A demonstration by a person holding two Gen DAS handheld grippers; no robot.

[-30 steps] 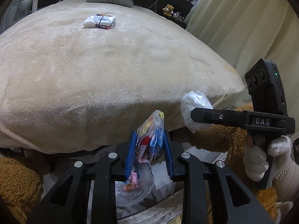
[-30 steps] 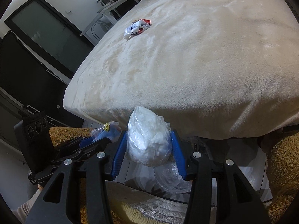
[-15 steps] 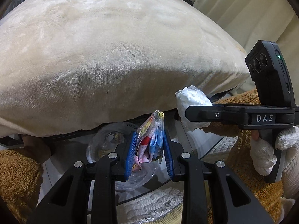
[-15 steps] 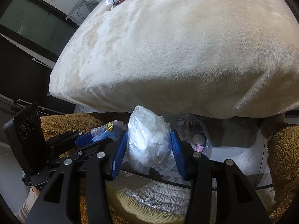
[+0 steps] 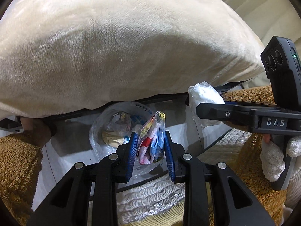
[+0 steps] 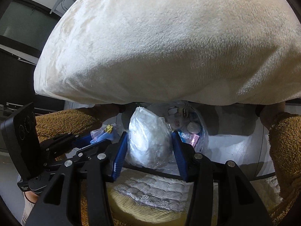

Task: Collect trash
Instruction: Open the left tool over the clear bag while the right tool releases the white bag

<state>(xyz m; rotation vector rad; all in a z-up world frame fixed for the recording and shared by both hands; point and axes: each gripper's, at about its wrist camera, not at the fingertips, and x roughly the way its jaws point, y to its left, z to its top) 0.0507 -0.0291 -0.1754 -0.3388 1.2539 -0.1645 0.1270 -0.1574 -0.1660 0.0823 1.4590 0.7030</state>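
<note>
Overhanging the clear trash bag (image 5: 105,124), the bed's blanket edge (image 5: 131,94) crowds it; left tongs (image 5: 150,146) pinch a colourful wrapper (image 5: 150,131), right tongs (image 6: 148,146) pinch a white plastic wad (image 6: 148,137).

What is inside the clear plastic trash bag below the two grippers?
The clear trash bag holds crumpled wrappers and a small pale round item. The held colorful wrapper and white bag hide the rest.
</note>
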